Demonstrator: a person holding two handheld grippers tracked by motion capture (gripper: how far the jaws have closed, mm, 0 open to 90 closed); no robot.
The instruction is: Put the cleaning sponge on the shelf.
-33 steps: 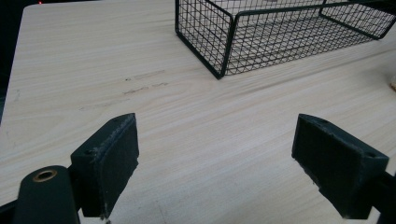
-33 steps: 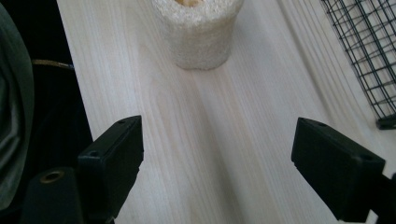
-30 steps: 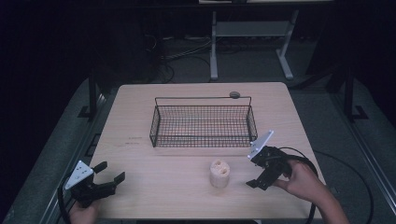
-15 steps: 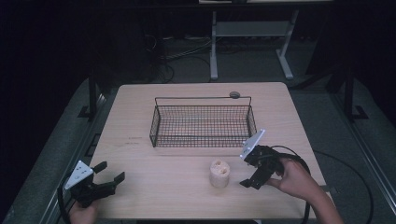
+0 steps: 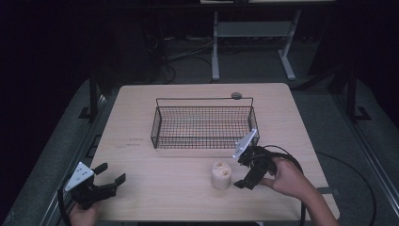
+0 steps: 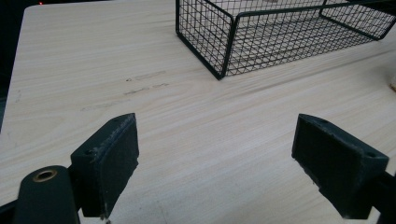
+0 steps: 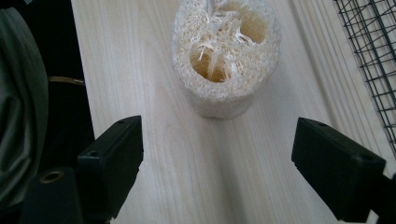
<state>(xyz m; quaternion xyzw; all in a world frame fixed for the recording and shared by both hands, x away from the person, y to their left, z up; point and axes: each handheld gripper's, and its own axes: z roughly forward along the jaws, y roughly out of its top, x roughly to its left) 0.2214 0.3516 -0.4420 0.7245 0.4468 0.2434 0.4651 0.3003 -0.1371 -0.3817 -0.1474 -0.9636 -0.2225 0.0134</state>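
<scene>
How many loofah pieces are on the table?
1. The loofah stands near the front edge, beside the right hand-held gripper, outside the basket.

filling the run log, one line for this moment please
right gripper: open, facing loofah | left gripper: open, idle | wire basket: empty

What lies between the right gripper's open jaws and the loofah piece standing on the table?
Nothing but bare wood. In the right gripper view, the right gripper has its jaws spread wide just short of the loofah, with bare table between them.
</scene>
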